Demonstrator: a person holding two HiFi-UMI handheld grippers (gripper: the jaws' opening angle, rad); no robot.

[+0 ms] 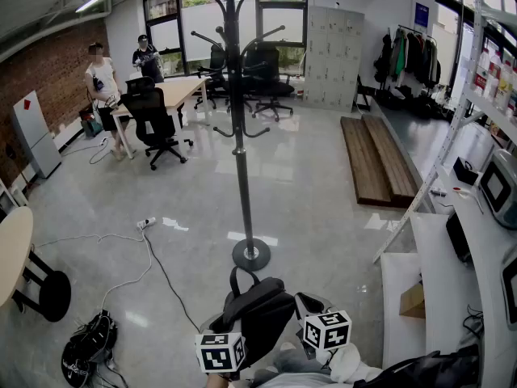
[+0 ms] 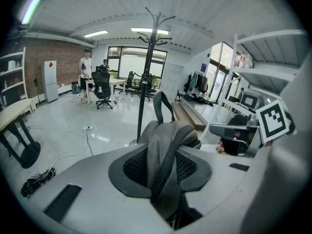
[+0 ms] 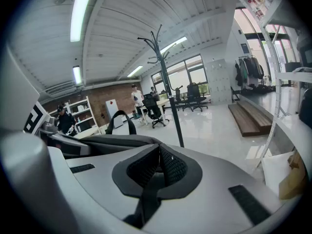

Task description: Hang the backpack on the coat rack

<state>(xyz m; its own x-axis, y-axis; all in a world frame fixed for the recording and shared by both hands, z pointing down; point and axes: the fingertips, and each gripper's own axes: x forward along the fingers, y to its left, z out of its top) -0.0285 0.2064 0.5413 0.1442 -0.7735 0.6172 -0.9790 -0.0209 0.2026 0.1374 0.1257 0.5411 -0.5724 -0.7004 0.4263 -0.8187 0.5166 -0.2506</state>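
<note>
The black coat rack (image 1: 241,136) stands on its round base (image 1: 251,255) in the middle of the floor, its hooks bare. The dark grey backpack (image 1: 260,307) is held up just in front of the base, its top handle loop (image 1: 241,276) toward the pole. My left gripper (image 1: 233,334) is shut on the backpack's padded mesh shoulder strap (image 2: 165,155). My right gripper (image 1: 308,312) is shut on a thin black strap (image 3: 152,186) of the backpack (image 3: 105,141). The rack's pole (image 2: 143,96) (image 3: 171,106) rises beyond the bag in both gripper views.
A black bag (image 1: 87,351) and a cable (image 1: 144,257) lie on the floor at the left, near a round table (image 1: 11,249) and black stool (image 1: 50,294). White shelving (image 1: 452,241) lines the right. Wooden planks (image 1: 376,156), office chairs (image 1: 157,124) and two people (image 1: 102,83) are farther back.
</note>
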